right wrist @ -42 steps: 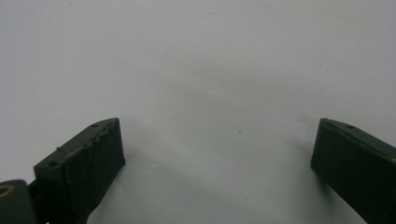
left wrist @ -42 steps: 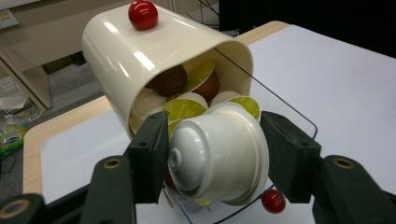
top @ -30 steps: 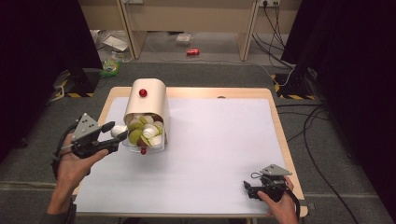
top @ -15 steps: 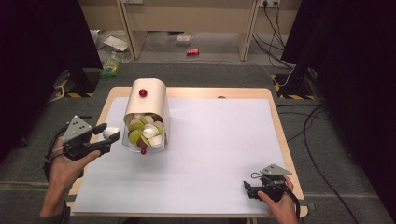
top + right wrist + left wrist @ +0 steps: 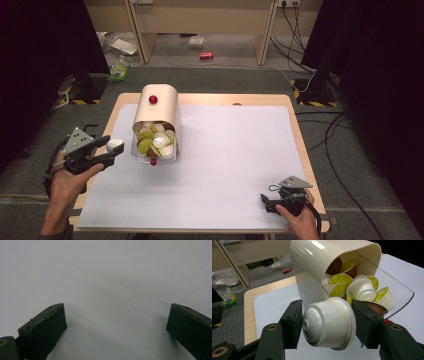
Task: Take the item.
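White coffee capsule pinched in left gripper, just left of the capsule dispenser mouth.

Capsule axis lies level across the jaws, domed base toward one pad, rim toward the other; held above the white mat, apart from the dispenser's pile. Right gripper sits well away at the near right corner, jaws spread, empty. Left hand is the working one.

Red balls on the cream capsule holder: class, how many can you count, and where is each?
2. One red ball sits on top of the capsule holder; the other red ball is at its clear front rim. More may be hidden.
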